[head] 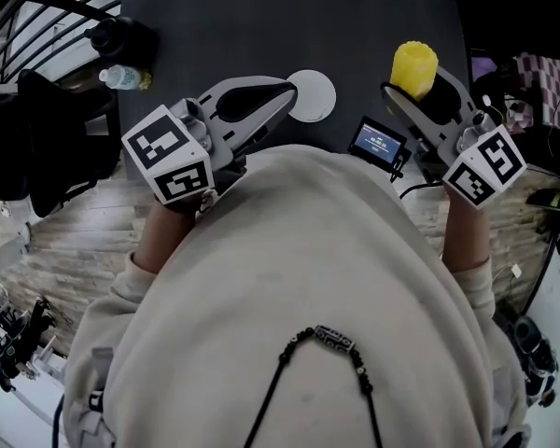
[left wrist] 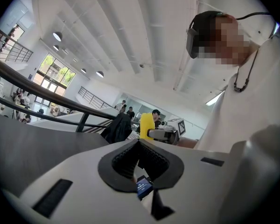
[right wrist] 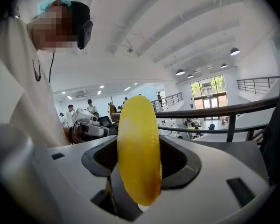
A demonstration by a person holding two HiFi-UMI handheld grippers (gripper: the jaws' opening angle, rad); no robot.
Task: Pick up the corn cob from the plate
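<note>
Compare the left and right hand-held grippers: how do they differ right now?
The right hand-held gripper clamps the yellow corn cob; the left hand-held gripper holds nothing. The right one's jaws stand apart around the cob; the left one's are closed together. In the head view the left one's tip overlaps the white plate, while the right one sits clear of it, further right. Both have the same white body.

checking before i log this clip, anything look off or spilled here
Nothing stands out. The right claw grips the corn cob firmly, the plate lies flat on the dark table, and no spill or damage shows.
</note>
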